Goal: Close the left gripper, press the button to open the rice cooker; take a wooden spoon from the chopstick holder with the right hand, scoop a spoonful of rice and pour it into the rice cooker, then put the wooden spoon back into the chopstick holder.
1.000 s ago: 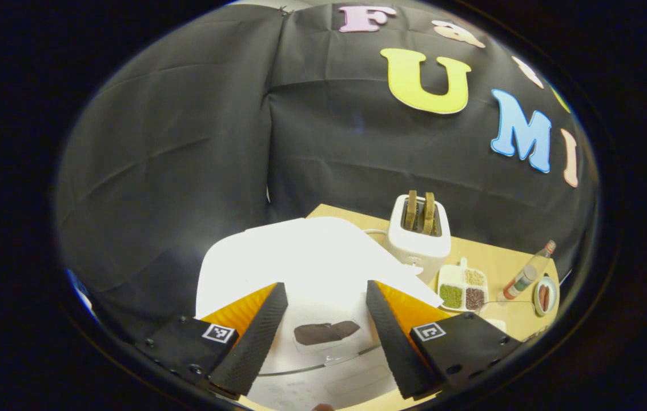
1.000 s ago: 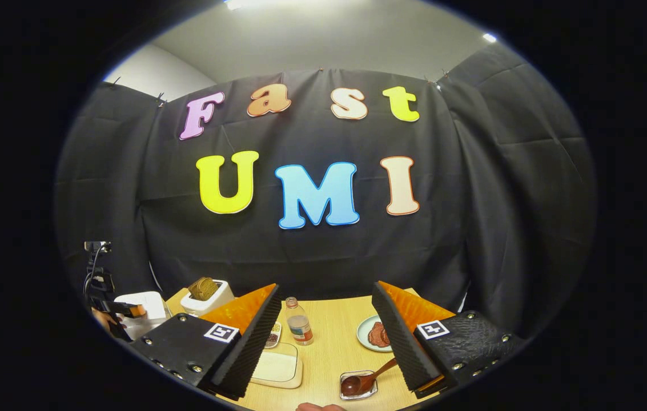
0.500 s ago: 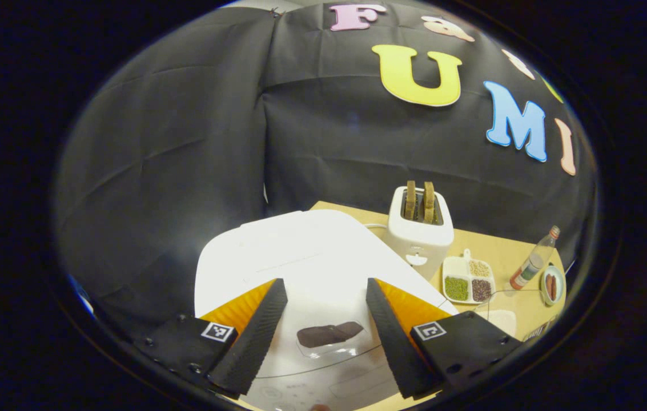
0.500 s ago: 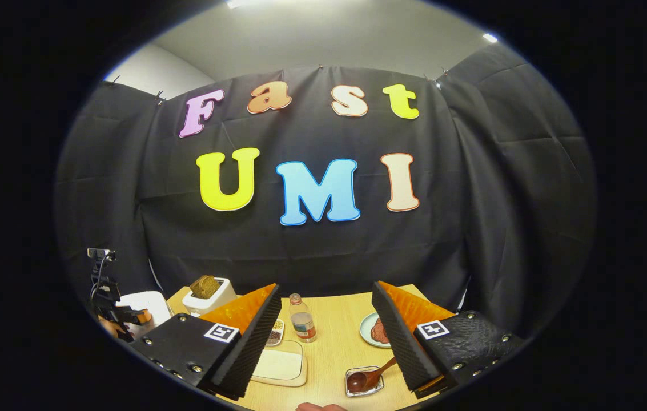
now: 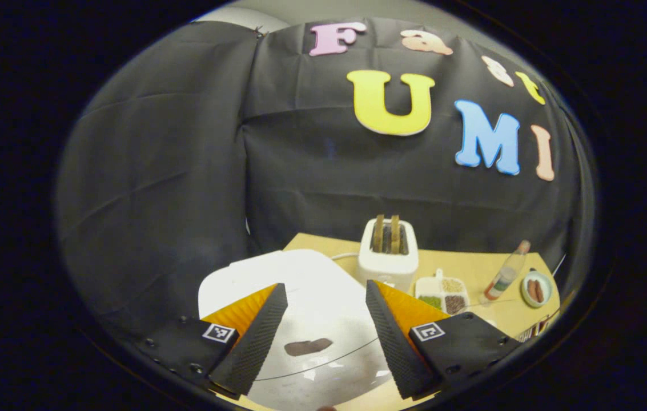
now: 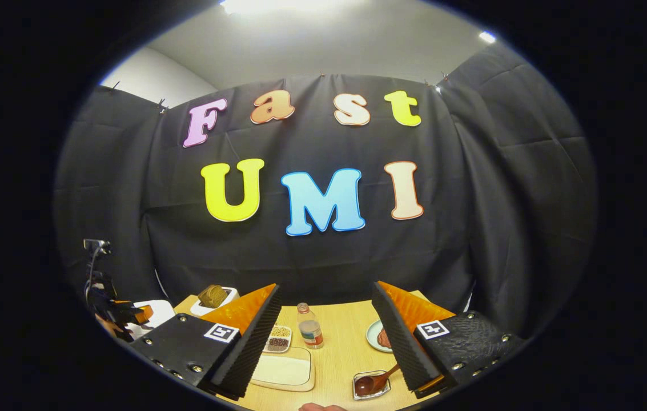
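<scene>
Your left gripper (image 5: 323,331) hangs over the white rice cooker (image 5: 300,297) with its jaws spread wide, and the lid looks down. If you go for the button like this, it may slip between the fingers and nothing gets pressed, so bring the jaws together first. The button itself is hard to pick out: the dark patch (image 5: 308,346) on the glossy front may be a reflection, and the front edge is cut off at the bottom.

Your right gripper (image 6: 326,342) also has its jaws apart, holding nothing, above the tabletop (image 6: 340,354). The wooden spoon (image 6: 374,382) sits in a small holder (image 6: 371,385) just beside the right finger, partly hidden by it, so a blind reach could tip the holder. The shallow tray (image 6: 283,370) of white stuff is likely the rice; I cannot confirm it.
</scene>
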`<move>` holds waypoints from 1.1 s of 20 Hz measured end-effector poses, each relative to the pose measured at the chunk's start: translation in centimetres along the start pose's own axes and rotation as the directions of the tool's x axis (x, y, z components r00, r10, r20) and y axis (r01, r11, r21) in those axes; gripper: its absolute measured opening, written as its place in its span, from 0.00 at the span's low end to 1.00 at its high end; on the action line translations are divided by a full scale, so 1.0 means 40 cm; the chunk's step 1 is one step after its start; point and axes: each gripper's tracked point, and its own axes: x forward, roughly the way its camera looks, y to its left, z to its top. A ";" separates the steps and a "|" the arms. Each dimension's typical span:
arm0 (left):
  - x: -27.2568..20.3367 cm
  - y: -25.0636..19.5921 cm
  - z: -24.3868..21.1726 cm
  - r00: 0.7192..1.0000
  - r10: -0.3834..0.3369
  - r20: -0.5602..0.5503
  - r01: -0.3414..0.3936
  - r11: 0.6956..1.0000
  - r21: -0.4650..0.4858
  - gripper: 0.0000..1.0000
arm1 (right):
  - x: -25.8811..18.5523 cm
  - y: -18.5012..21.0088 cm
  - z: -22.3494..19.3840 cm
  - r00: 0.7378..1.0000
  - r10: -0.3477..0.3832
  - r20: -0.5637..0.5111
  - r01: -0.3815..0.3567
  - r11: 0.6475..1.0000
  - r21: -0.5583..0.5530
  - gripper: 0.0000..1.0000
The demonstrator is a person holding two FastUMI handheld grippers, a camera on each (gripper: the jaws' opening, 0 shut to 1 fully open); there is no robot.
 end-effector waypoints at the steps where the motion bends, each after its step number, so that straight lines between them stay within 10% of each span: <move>1: -0.017 -0.027 0.046 0.998 -0.020 0.055 0.021 1.000 -0.017 0.96 | -0.003 -0.005 0.009 1.000 0.000 0.010 0.000 1.000 0.002 0.98; 9: -0.193 -0.228 0.245 0.942 -0.161 0.295 0.178 0.984 -0.032 0.95 | -0.048 -0.052 0.095 0.995 0.032 0.094 -0.035 0.999 0.024 0.98; 22: -0.353 -0.368 0.269 0.921 -0.157 0.357 0.149 0.988 0.050 0.94 | -0.057 -0.125 0.040 0.988 0.154 0.017 -0.155 0.986 0.064 0.97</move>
